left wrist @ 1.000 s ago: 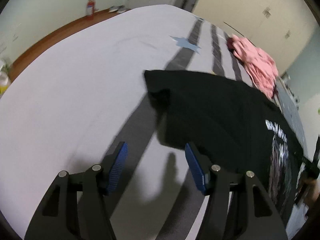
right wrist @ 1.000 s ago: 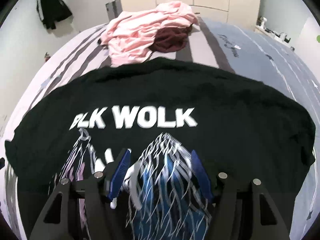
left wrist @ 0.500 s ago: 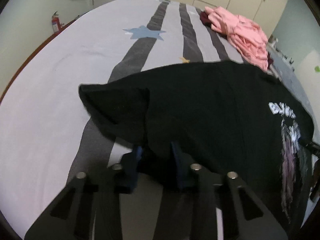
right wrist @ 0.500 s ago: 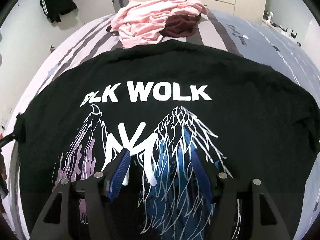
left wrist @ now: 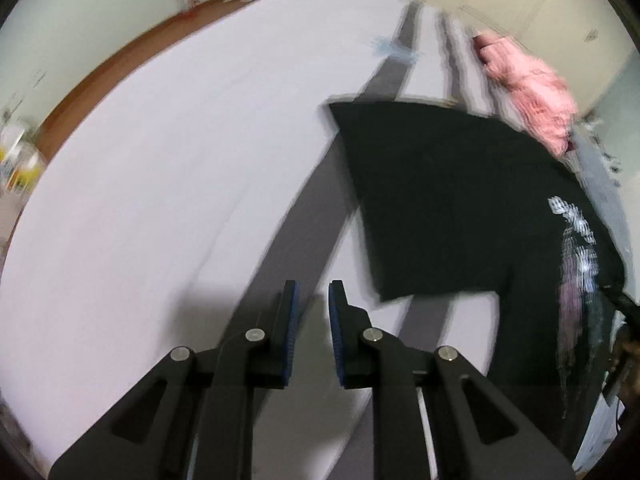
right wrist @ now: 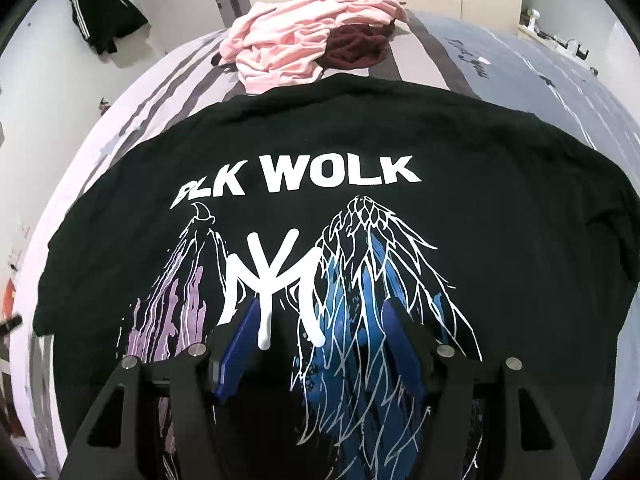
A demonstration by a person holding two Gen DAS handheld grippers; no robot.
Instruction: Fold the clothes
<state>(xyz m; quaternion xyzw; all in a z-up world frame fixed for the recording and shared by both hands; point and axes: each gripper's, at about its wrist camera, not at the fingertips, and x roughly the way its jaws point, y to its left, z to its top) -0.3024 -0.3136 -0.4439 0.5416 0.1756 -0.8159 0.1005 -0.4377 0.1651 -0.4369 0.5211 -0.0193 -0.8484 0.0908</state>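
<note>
A black T-shirt (right wrist: 360,152) with white "BLK WOLK" lettering and a wing print lies spread flat on the bed. In the left wrist view the shirt (left wrist: 452,200) lies to the right, with its sleeve folded in to a straight edge. My left gripper (left wrist: 312,300) is over bare sheet left of the shirt, its blue pads a narrow gap apart with nothing between them. My right gripper (right wrist: 320,316) is open wide and empty, just above the printed wings near the shirt's hem.
The bed (left wrist: 160,160) has a pale sheet with grey stripes. A heap of pink clothes (right wrist: 304,40) over a dark red garment (right wrist: 356,46) lies beyond the shirt's collar. A black jacket (right wrist: 104,20) hangs on the wall. Wardrobe doors stand behind.
My left gripper closed on the shirt's left sleeve, folded it inward, then let go and pulled back left. The right gripper stayed open over the print.
</note>
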